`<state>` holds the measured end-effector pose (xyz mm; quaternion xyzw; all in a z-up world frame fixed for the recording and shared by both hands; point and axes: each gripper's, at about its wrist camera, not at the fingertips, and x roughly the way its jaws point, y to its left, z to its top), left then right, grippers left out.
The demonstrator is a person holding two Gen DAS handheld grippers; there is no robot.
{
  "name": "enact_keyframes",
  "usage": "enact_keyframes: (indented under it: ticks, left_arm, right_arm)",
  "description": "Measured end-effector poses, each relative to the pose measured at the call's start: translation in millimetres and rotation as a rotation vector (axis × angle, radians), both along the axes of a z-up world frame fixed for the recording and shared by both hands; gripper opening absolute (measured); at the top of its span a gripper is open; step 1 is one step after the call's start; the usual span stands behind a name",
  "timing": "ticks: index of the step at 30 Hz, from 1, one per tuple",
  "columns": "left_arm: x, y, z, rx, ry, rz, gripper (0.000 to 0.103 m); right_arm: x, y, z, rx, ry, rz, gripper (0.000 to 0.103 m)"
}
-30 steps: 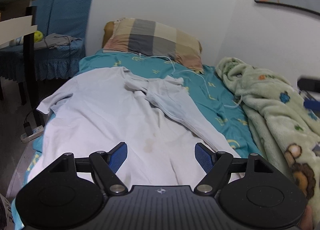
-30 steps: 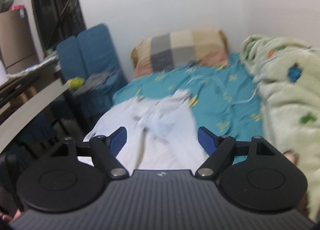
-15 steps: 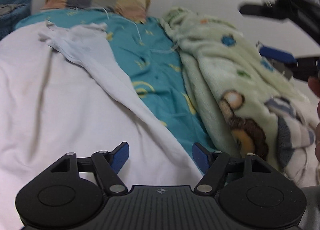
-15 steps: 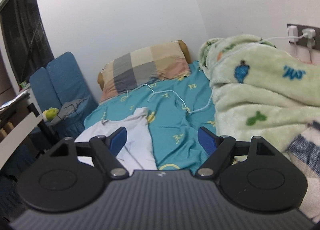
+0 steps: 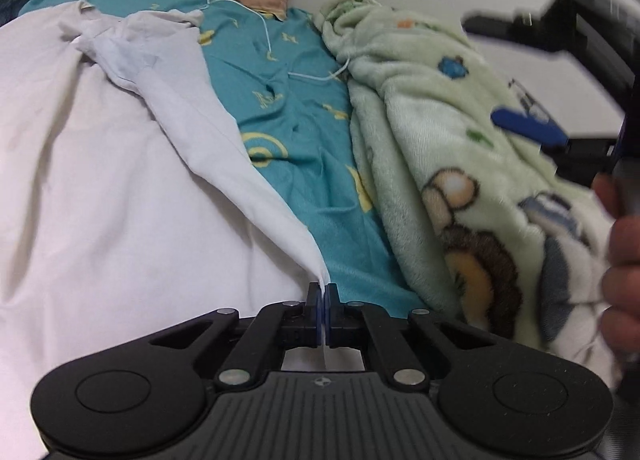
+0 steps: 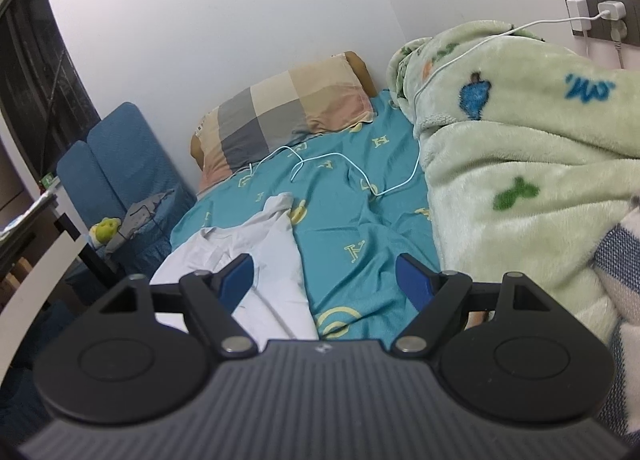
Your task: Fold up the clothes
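Note:
A white shirt [image 5: 100, 188] lies spread over the teal bedsheet [image 5: 296, 112], its collar end toward the pillow. My left gripper [image 5: 322, 294] is shut on the shirt's near right corner, and a thin fold of white cloth runs up from between the blue pads. In the right wrist view the same white shirt [image 6: 256, 260] shows at lower left. My right gripper [image 6: 326, 280] hangs open above the sheet beside the shirt's edge, with nothing between its fingers. That right gripper [image 5: 532, 128] also appears blurred at the right of the left wrist view, with a hand [image 5: 620, 272] on it.
A pale green fleece blanket [image 6: 520, 164] is heaped along the bed's right side. A checked pillow [image 6: 288, 116] lies at the head, with a white cable [image 6: 352, 164] trailing to wall plugs [image 6: 596, 12]. Blue chairs [image 6: 120, 164] and a desk edge [image 6: 40, 280] stand on the left.
My left gripper swung right and down to the shirt's near right corner and closed on it. My right gripper moved right, over the sheet by the blanket, and stayed open.

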<state>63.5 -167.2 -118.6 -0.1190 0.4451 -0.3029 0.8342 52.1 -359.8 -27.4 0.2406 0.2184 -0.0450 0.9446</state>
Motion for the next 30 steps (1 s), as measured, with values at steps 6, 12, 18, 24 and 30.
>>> enact_keyframes:
  ticks: [6, 12, 18, 24, 30]
  left_arm:
    - [9, 82, 31, -0.062, 0.079, 0.081, 0.001]
    - [19, 150, 7, -0.074, 0.184, 0.221, 0.001]
    - [24, 169, -18, -0.162, 0.293, 0.266, 0.004]
    - [5, 153, 16, -0.057, 0.119, 0.17, 0.04]
    - [-12, 94, 55, 0.14, -0.167, -0.118, 0.057]
  right_arm:
    - [2, 6, 2, 0.001, 0.006, 0.028, 0.08]
    - [15, 20, -2, 0.013, 0.059, 0.121, 0.08]
    - [24, 38, -6, 0.006, 0.113, 0.206, 0.08]
    - [26, 48, -6, -0.002, 0.135, 0.251, 0.08]
    - [27, 47, -9, 0.019, 0.141, 0.25, 0.08]
